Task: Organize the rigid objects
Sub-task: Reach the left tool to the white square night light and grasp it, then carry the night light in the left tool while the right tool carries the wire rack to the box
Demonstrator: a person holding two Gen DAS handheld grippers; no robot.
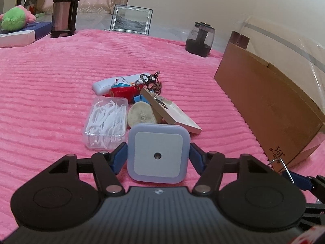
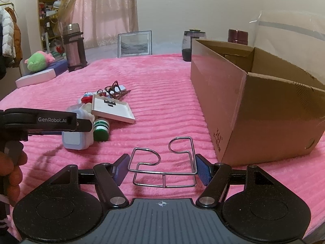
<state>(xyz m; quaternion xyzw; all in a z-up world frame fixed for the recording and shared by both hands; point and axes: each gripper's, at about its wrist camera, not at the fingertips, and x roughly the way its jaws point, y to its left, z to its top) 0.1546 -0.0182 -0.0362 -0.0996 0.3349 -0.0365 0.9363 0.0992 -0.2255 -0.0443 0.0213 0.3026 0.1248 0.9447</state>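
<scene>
My left gripper [image 1: 158, 156] is shut on a pale blue square night light [image 1: 158, 153], low over the pink blanket; it also shows in the right wrist view [image 2: 74, 139]. My right gripper [image 2: 162, 167] is shut on a bent chrome wire rack [image 2: 163, 162], just above the blanket. Beyond lies a pile: a clear box of floss picks [image 1: 105, 122], a round beige disc [image 1: 141, 117], a white picture frame [image 1: 172, 112], a red and white toy [image 1: 121, 89], a white case [image 1: 115, 82] and dark metal trinkets [image 1: 151, 82]. A green-and-white striped spool [image 2: 101, 129] lies beside the night light.
An open brown cardboard box [image 2: 258, 105] stands on the right of the blanket [image 1: 50, 91]. At the back are a steel thermos [image 1: 64, 8], a framed picture [image 1: 131, 19], a dark glass jar [image 1: 200, 38], a maroon can [image 2: 238, 36] and a green plush toy [image 1: 14, 19] on a flat box.
</scene>
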